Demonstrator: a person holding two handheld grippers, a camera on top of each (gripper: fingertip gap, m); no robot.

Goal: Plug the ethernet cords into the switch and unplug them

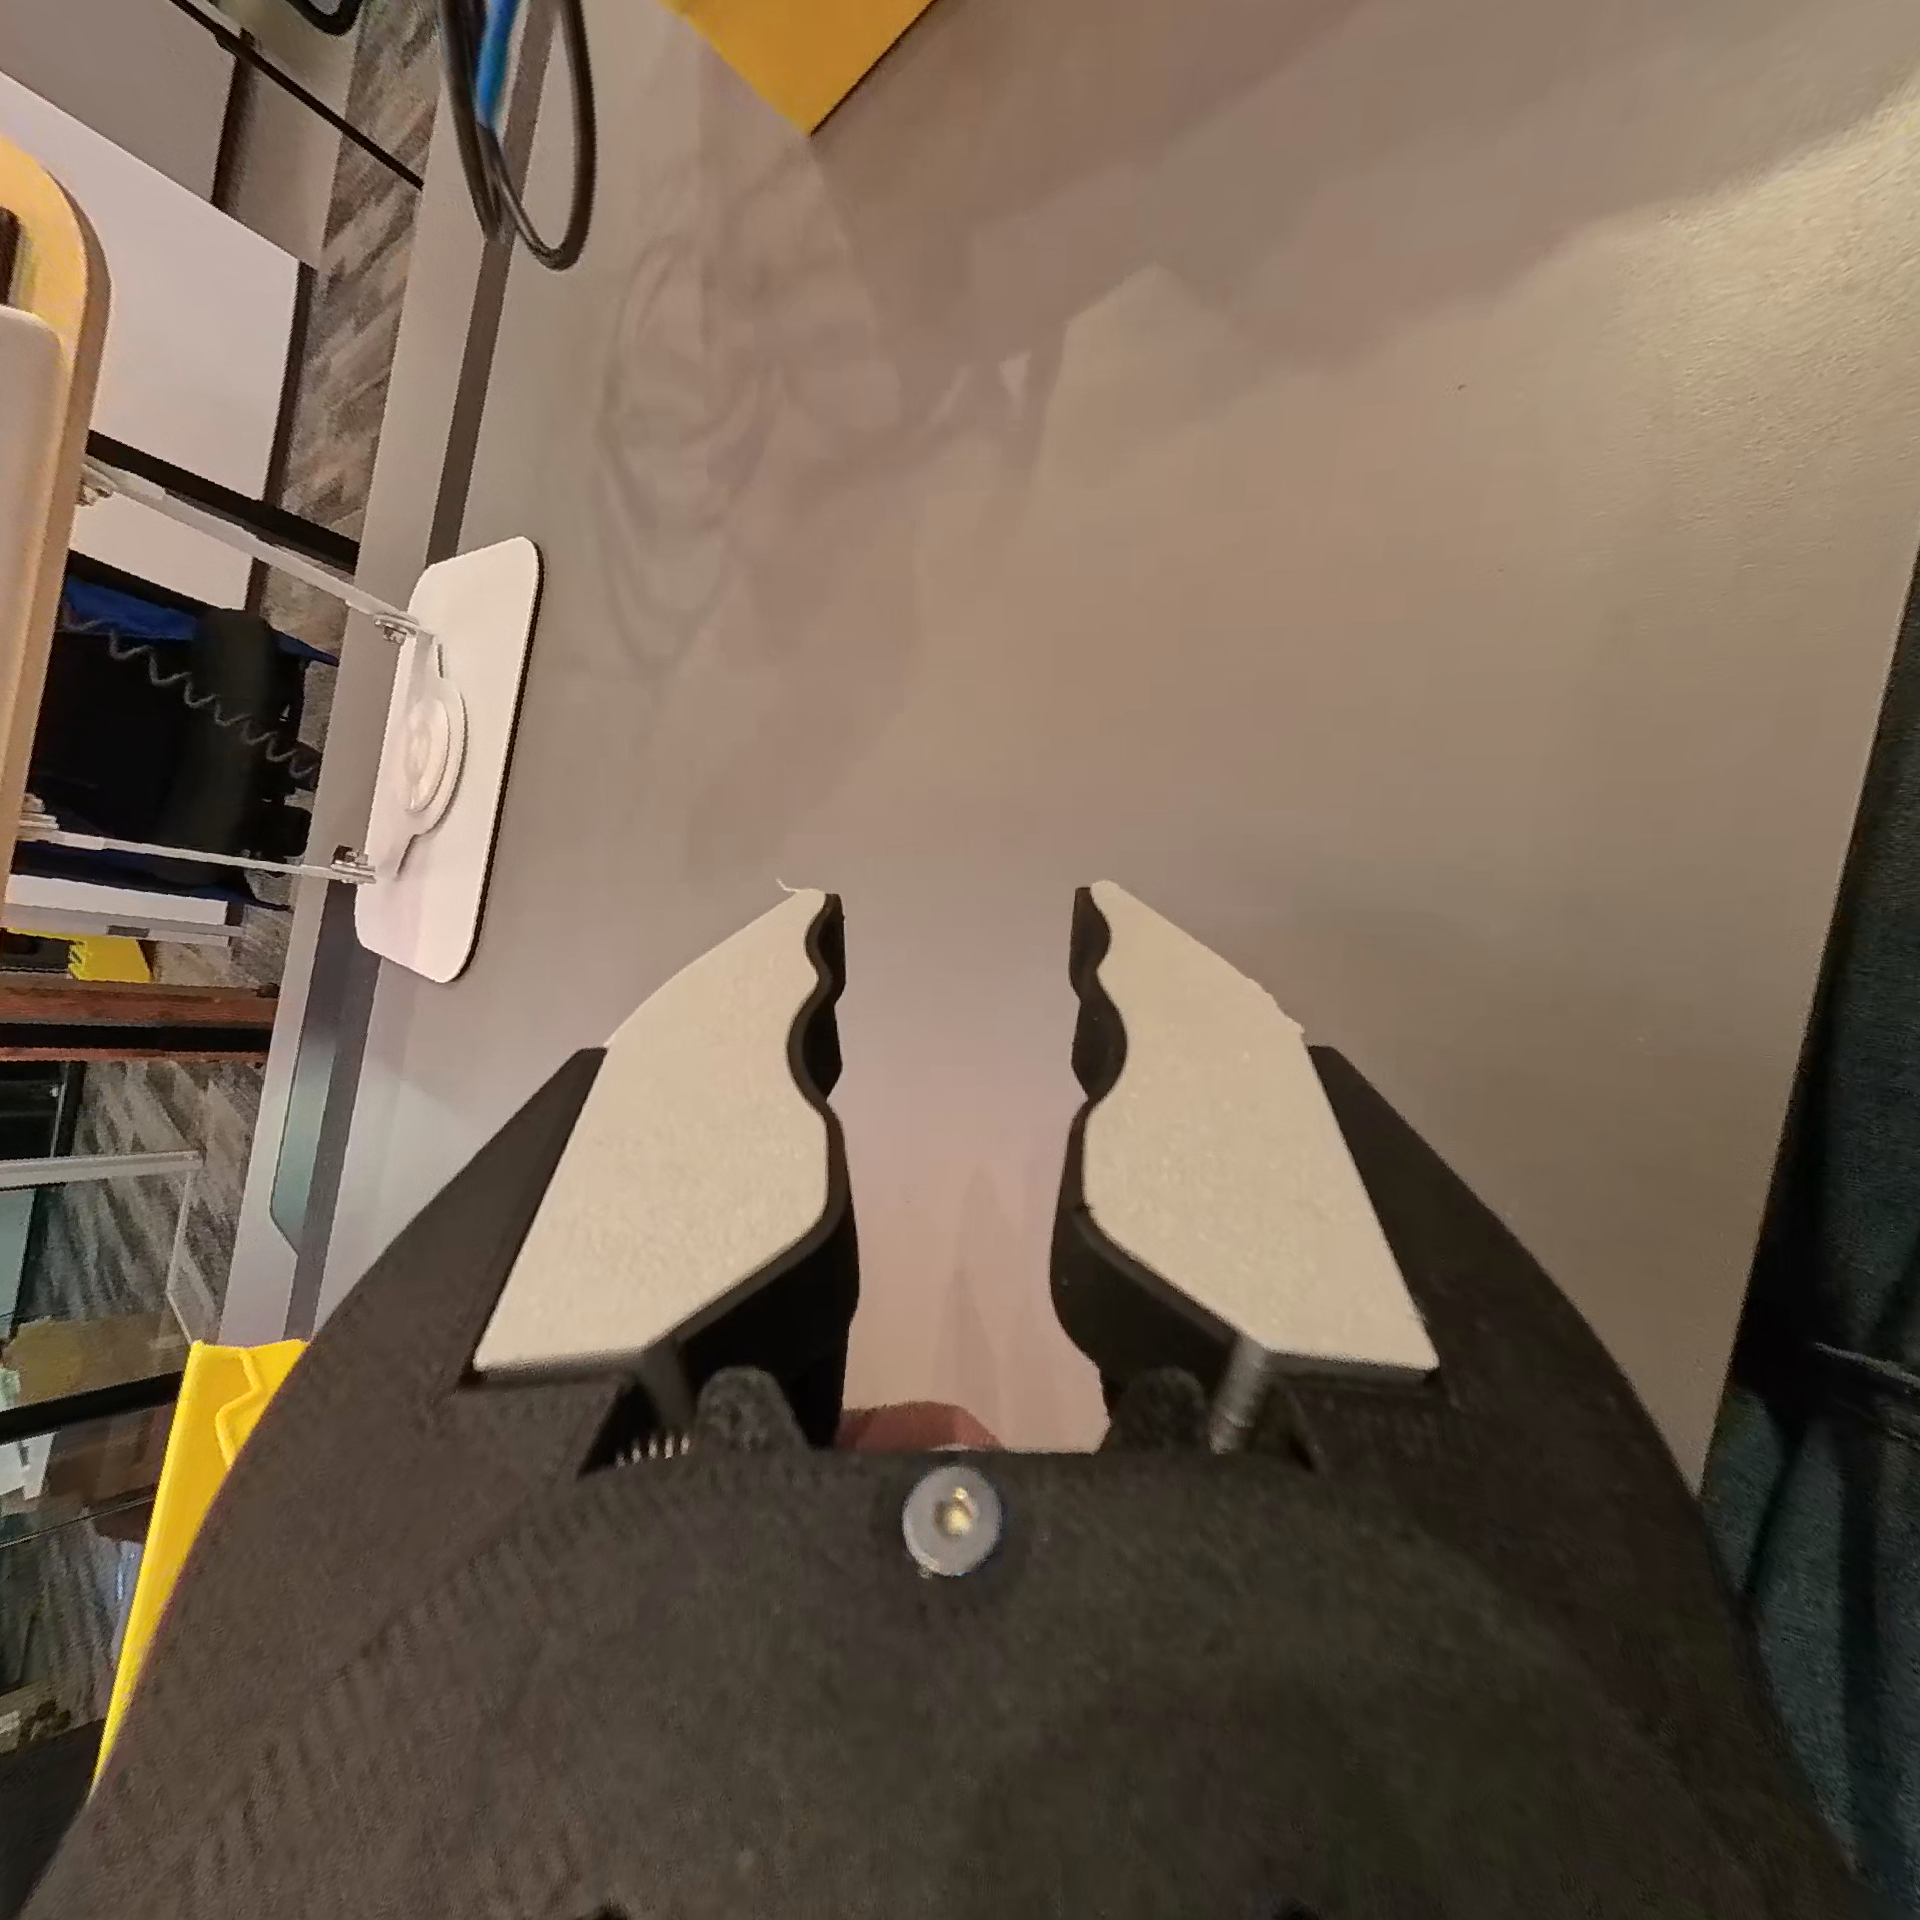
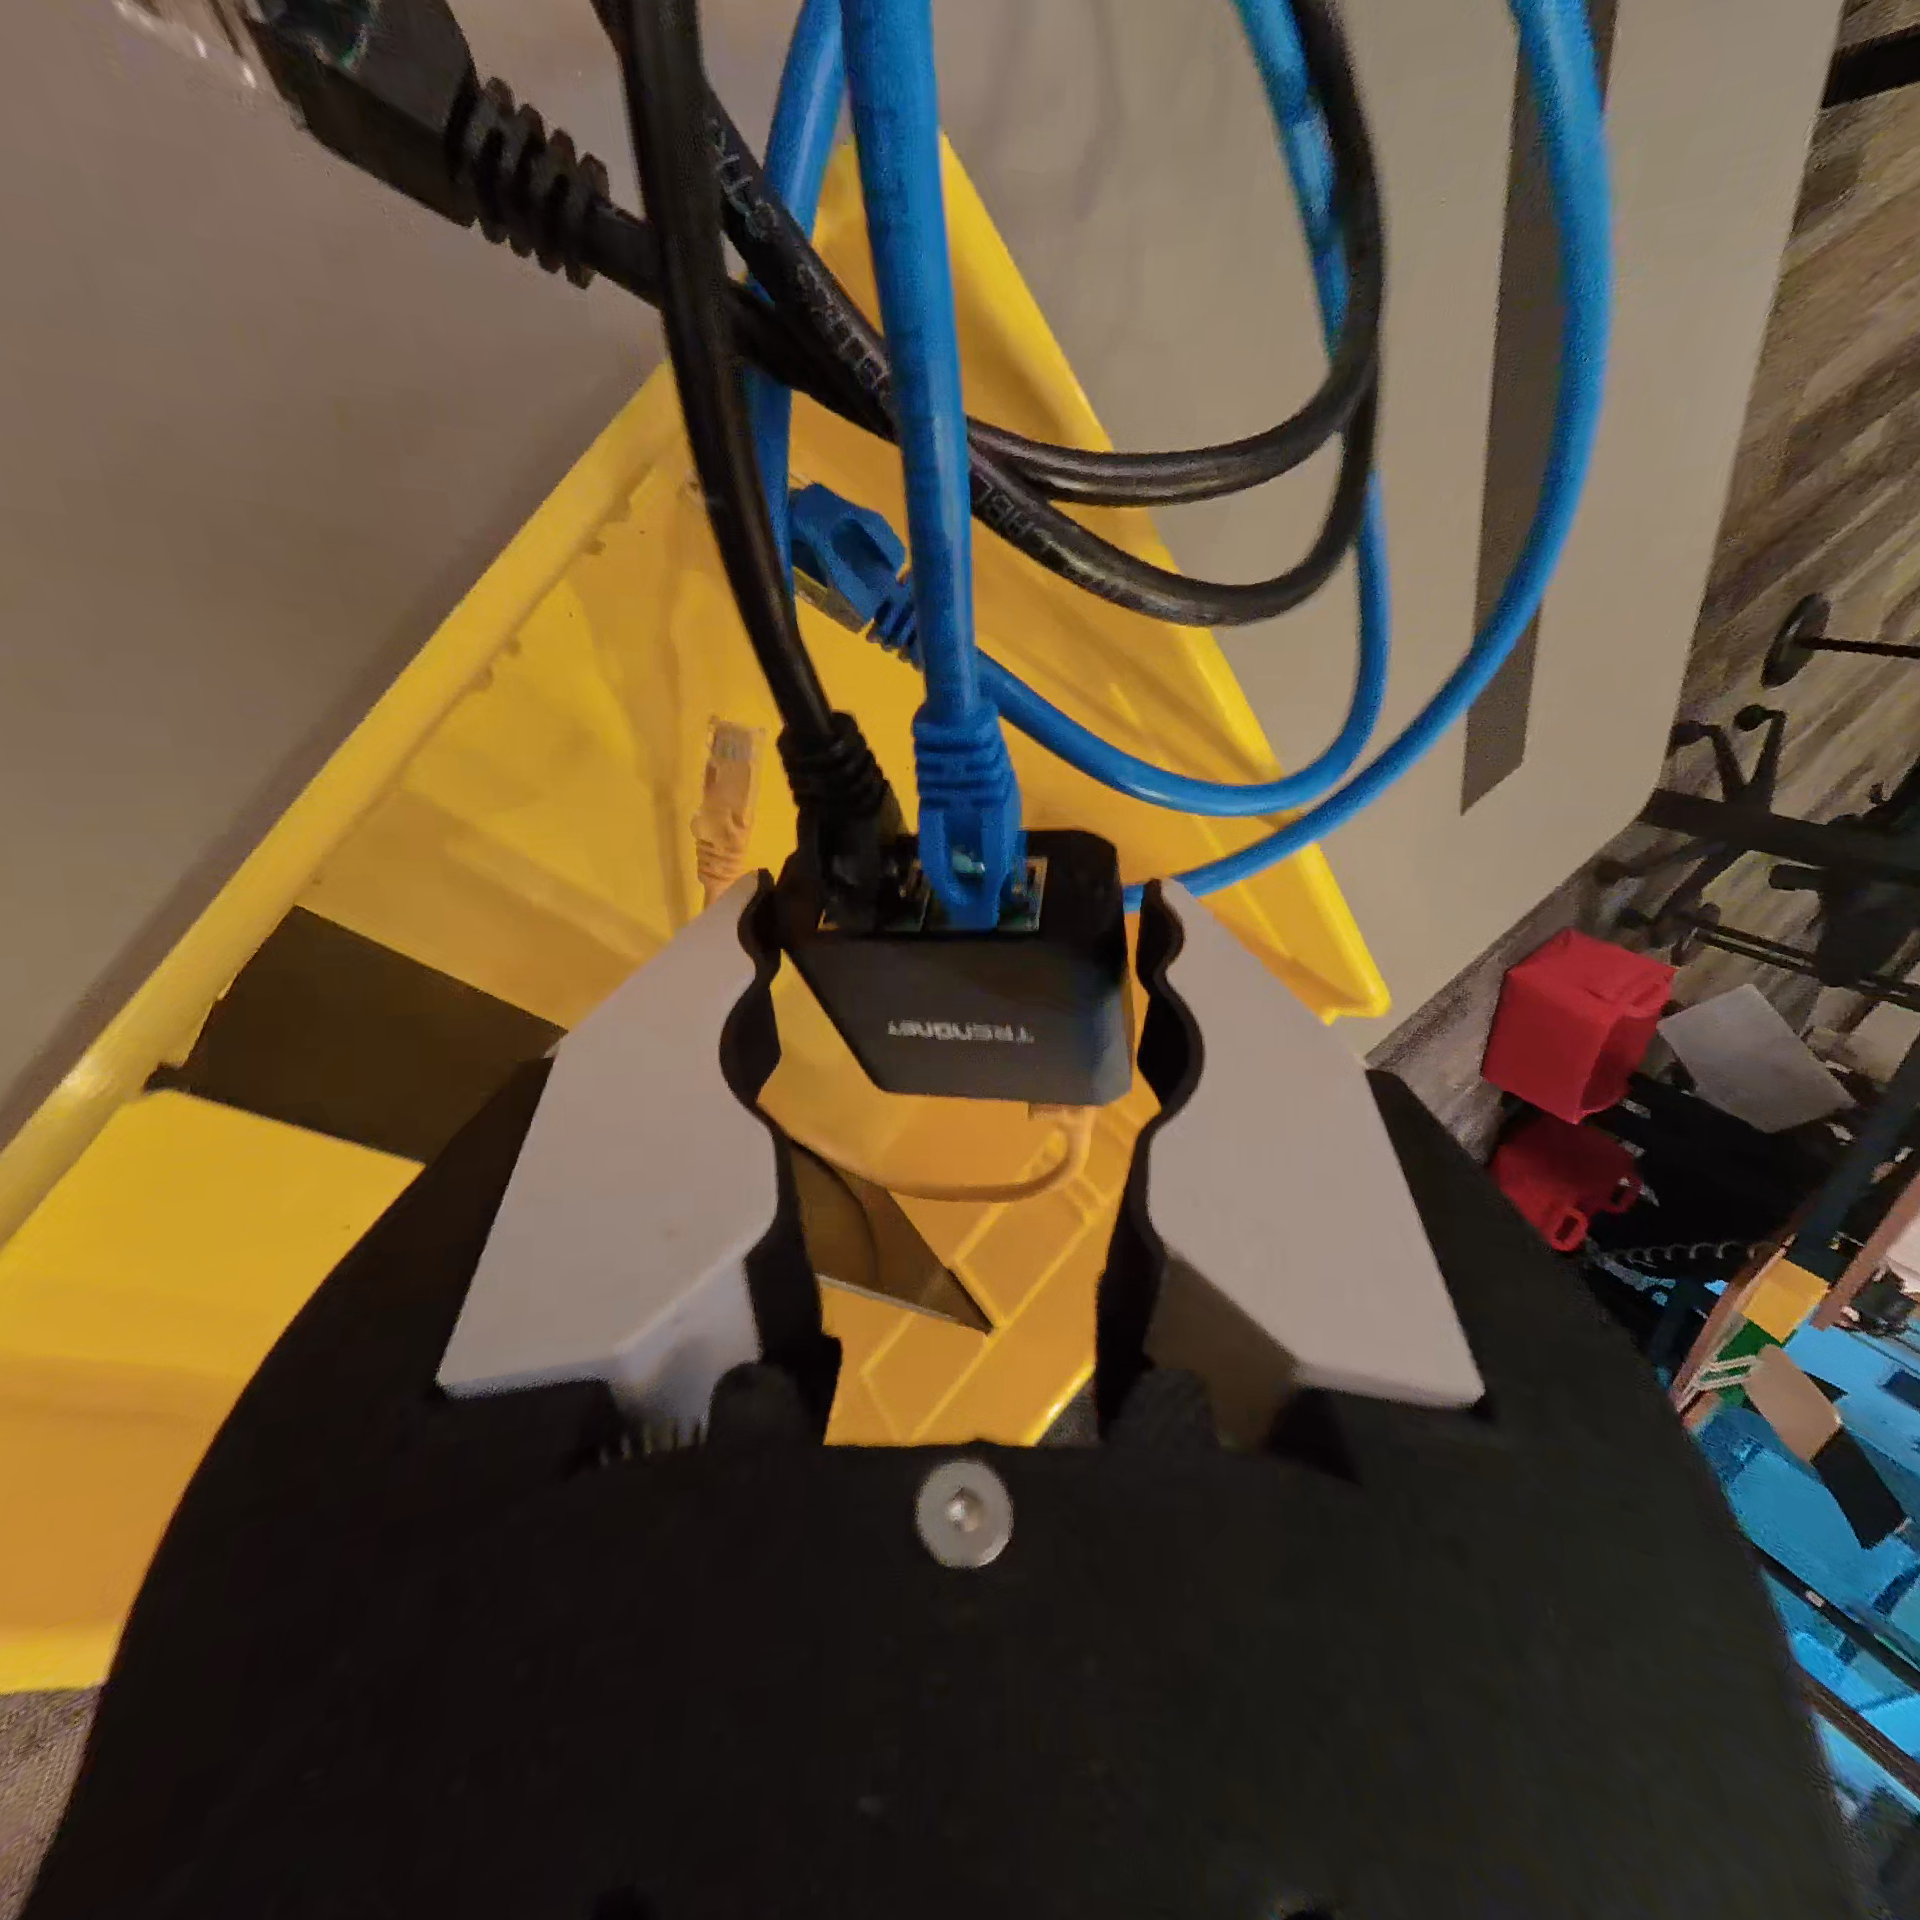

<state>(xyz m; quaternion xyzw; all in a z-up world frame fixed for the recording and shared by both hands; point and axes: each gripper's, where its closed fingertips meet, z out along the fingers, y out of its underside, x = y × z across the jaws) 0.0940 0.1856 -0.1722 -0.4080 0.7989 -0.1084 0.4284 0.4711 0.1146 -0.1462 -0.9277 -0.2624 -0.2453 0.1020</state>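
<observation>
In the right wrist view my right gripper is shut on a small black switch, held above a yellow bin. A blue ethernet cord and a black cord are plugged into its ports. Their cables loop upward. A loose blue plug hangs behind them, and an orange plug lies in the bin. In the left wrist view my left gripper is open and empty over the bare grey table. Black and blue cables hang at the top left.
A white pad with a clear bracket sits at the table's left edge. A yellow bin corner shows at the top. A dark sleeve is on the right. Red bins stand on the floor to the right. Tip to tip, the grippers are about 40 cm apart.
</observation>
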